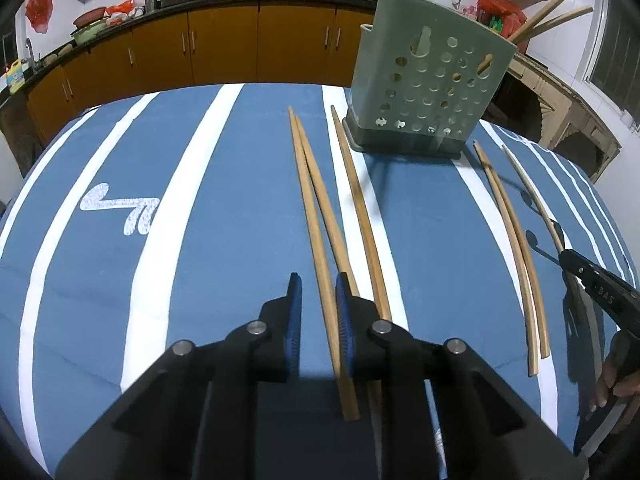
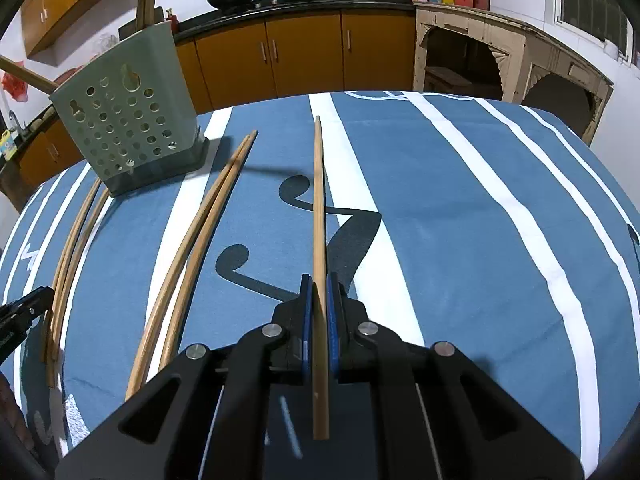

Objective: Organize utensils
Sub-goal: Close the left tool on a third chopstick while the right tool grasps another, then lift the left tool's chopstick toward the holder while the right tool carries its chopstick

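Note:
A grey-green perforated utensil holder (image 1: 430, 76) stands on the blue striped tablecloth, with chopsticks sticking out of its top; it also shows in the right wrist view (image 2: 128, 120). My left gripper (image 1: 318, 284) is open, its jaws straddling one wooden chopstick (image 1: 316, 232) of a pair lying on the cloth; a third chopstick (image 1: 360, 216) lies just right. My right gripper (image 2: 318, 284) is shut on a single chopstick (image 2: 319, 208) pointing forward above the cloth. Two more chopsticks (image 2: 192, 256) lie left of it.
The table (image 1: 120, 280) has a rounded far edge. Beyond it run orange kitchen cabinets (image 1: 224, 48) with woks on the counter. A beige wooden stand (image 2: 500, 56) is at the right. The right gripper's black body (image 1: 600, 296) shows at the left view's right edge.

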Available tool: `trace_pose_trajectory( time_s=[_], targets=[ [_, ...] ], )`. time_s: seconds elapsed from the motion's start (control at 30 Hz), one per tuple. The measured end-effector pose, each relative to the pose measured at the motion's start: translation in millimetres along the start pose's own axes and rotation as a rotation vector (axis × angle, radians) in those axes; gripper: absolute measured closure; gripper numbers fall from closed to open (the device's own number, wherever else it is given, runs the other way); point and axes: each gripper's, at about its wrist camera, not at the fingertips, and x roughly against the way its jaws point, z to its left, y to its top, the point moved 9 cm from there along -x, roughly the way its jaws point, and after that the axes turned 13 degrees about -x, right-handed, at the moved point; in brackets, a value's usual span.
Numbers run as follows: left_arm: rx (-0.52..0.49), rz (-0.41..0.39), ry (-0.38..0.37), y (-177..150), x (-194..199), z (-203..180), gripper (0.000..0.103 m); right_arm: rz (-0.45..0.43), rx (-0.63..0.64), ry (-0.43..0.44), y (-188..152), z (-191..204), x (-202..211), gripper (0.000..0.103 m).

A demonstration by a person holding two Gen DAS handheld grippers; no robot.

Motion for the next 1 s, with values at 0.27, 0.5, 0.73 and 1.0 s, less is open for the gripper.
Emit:
trace_pose_trajectory(
  time_s=[0.27, 0.5, 0.73, 1.0],
  targets=[
    [0.011, -0.001, 0.046, 1, -2, 15, 0.095, 0.006, 0.037, 0.013, -3, 8, 1, 0.095],
    [0.059, 0.011, 0.101, -1, -1, 59, 0.095, 0.007, 0.027, 0.018, -2, 9, 0, 0.095],
    [0.009, -0.012, 0.085, -3, 0, 59, 0.092, 0.008, 0.023, 0.021, -2, 9, -1, 0.095],
    [0.021, -0.016, 0.070, -4, -1, 57, 0.091, 0.009, 0.021, 0.022, -2, 9, 0, 0.094]
  ],
)
